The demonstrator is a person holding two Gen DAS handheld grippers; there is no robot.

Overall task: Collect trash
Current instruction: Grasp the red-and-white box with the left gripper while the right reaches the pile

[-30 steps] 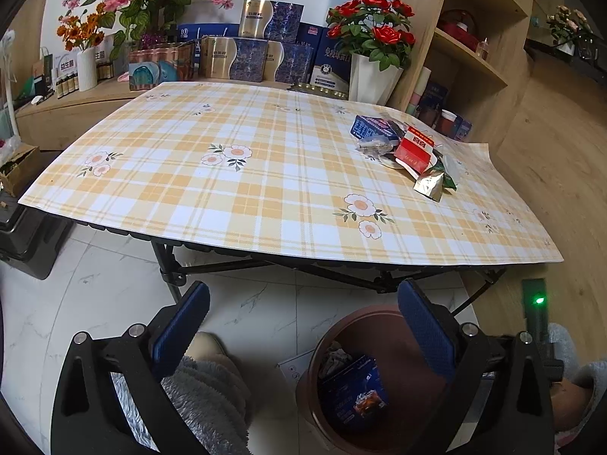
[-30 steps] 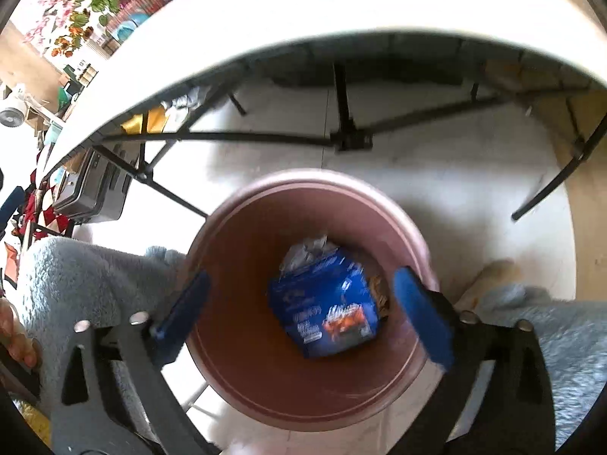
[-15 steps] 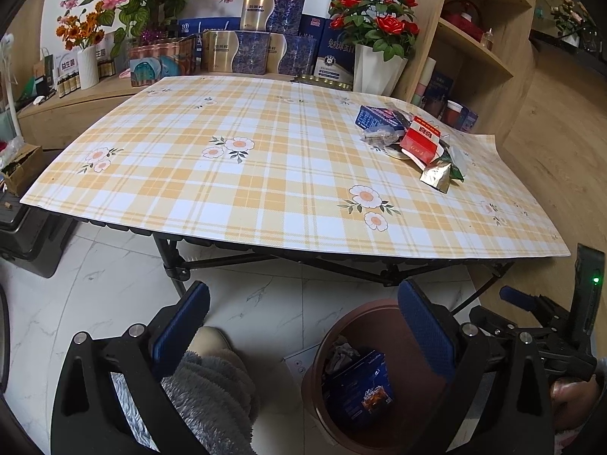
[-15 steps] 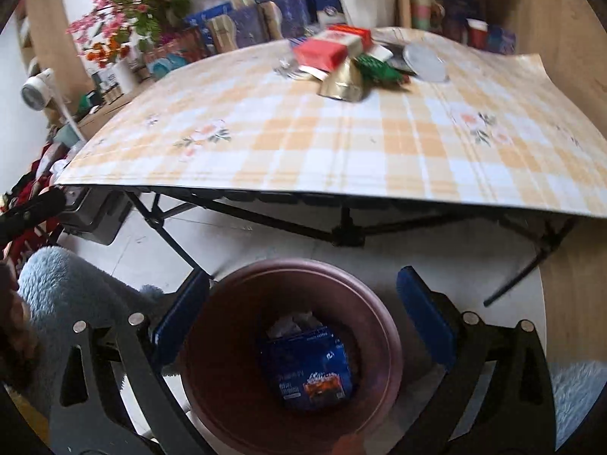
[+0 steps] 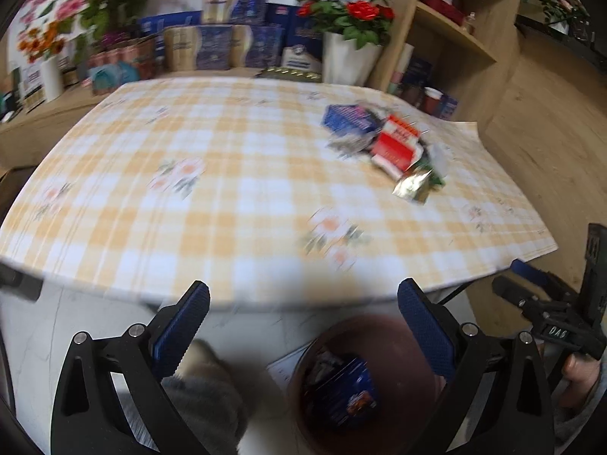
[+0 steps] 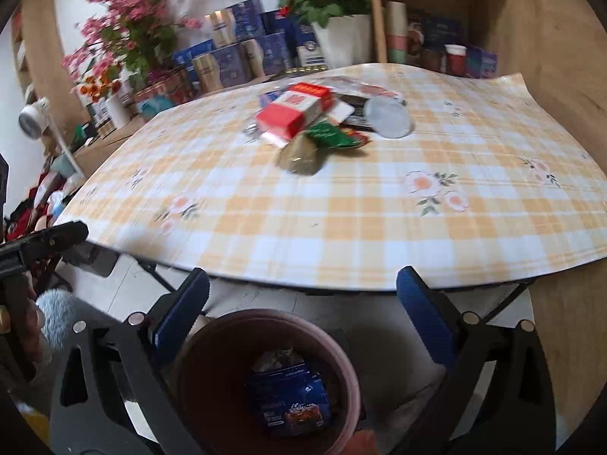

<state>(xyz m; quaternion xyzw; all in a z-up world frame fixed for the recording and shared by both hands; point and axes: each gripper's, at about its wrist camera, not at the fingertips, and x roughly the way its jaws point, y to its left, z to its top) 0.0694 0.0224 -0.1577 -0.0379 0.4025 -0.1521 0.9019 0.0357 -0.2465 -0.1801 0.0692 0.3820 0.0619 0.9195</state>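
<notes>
A heap of trash lies on the checked table: a red-and-white carton, a blue packet, a gold foil wrapper, a green wrapper and a grey round lid. A brown bin stands on the floor in front of the table, with a blue packet in it. My left gripper is open and empty above the bin's left side. My right gripper is open and empty above the bin.
Flower vases, stacked gift boxes and a wooden shelf unit stand behind the table. The table's black folding legs run under its front edge. A fuzzy grey slipper lies left of the bin.
Both grippers have risen and tilted up from the bin toward the table top. The blue packet stays in the bin. Both stay open.
</notes>
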